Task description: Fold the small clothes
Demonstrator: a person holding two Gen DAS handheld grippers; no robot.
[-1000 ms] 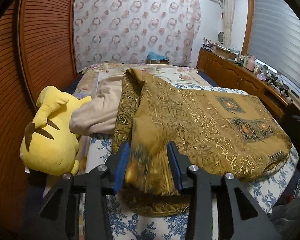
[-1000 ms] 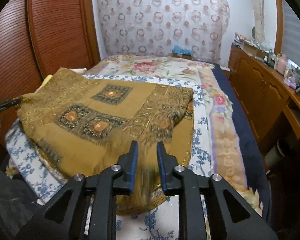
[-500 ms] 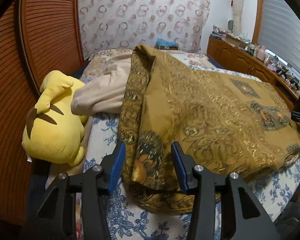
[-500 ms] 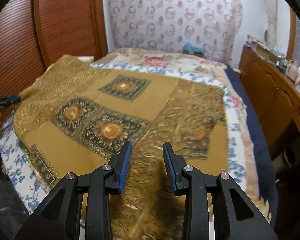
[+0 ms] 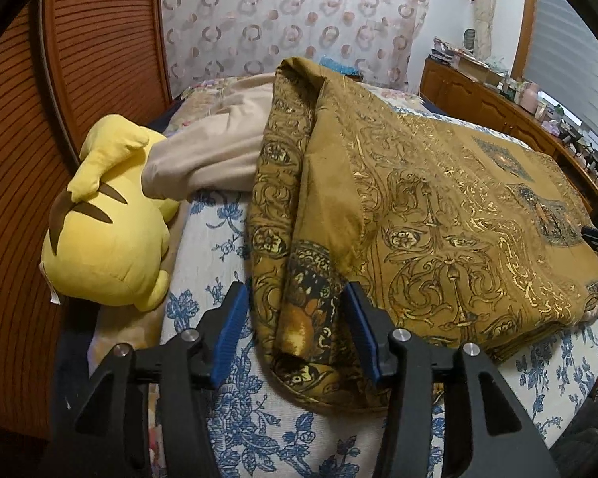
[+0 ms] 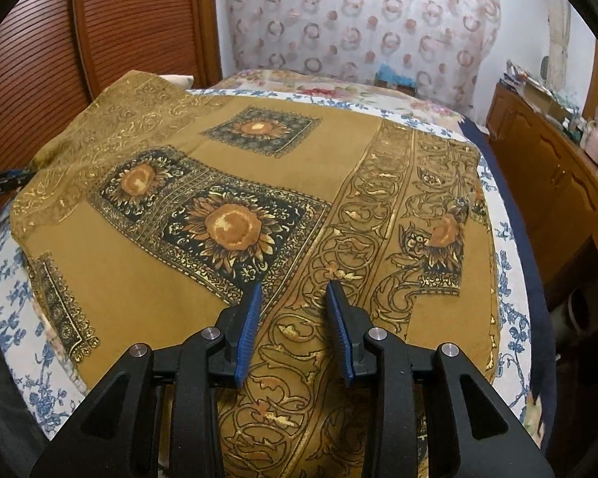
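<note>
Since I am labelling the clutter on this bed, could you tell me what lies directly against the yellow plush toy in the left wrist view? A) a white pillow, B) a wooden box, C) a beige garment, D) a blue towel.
C: the beige garment rests with its end against the yellow plush toy, its other end tucked under the mustard patterned cloth.

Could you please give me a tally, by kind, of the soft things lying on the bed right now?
Patterned mustard cloth: 1
Beige garment: 1
Yellow plush toy: 1
Total: 3
</note>
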